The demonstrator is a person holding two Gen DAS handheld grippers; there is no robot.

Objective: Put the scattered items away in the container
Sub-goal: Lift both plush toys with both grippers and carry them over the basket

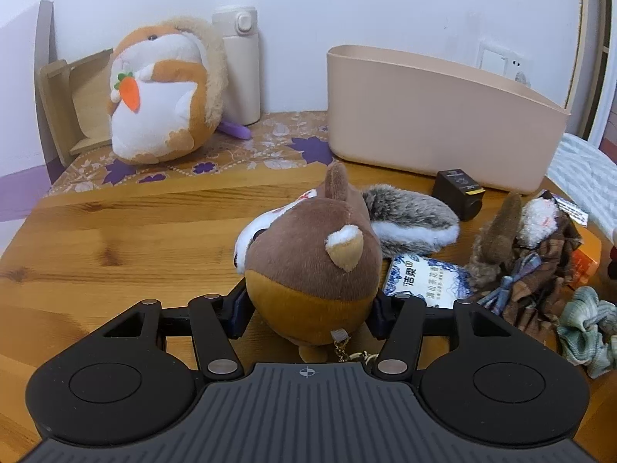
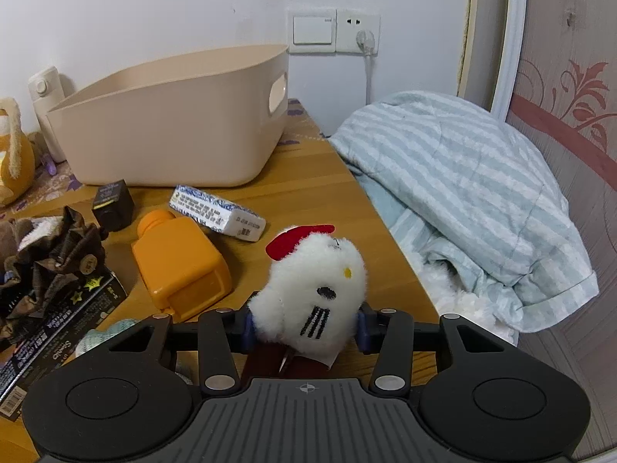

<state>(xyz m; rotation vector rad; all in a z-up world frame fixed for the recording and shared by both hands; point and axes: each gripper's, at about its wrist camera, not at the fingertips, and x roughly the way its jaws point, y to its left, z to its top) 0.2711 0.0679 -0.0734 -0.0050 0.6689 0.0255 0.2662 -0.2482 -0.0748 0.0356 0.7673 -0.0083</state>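
Observation:
My left gripper [image 1: 308,314] is shut on a brown squirrel plush [image 1: 308,262] with a grey striped tail; the blue pads press its lower body on both sides just above the wooden table [image 1: 115,239]. In the right wrist view my right gripper [image 2: 304,328] is shut on a fluffy white cat plush [image 2: 316,285] with a red bow. The beige plastic container [image 1: 435,112] [image 2: 173,123] stands at the back of the table, and nothing shows inside it. An orange bottle [image 2: 181,262] lies on its side to the left of the white plush.
On the table lie a blue-and-white tissue pack [image 1: 428,277] [image 2: 219,212], a small black box [image 1: 462,193] [image 2: 113,204], a brown plaid scrunchie [image 1: 536,270] [image 2: 54,266], a green scrunchie [image 1: 586,332] and a dark printed box [image 2: 58,332]. A large hamster plush [image 1: 166,92] and a cream flask [image 1: 241,61] stand at the back left. Striped bedding [image 2: 462,193] lies past the right edge.

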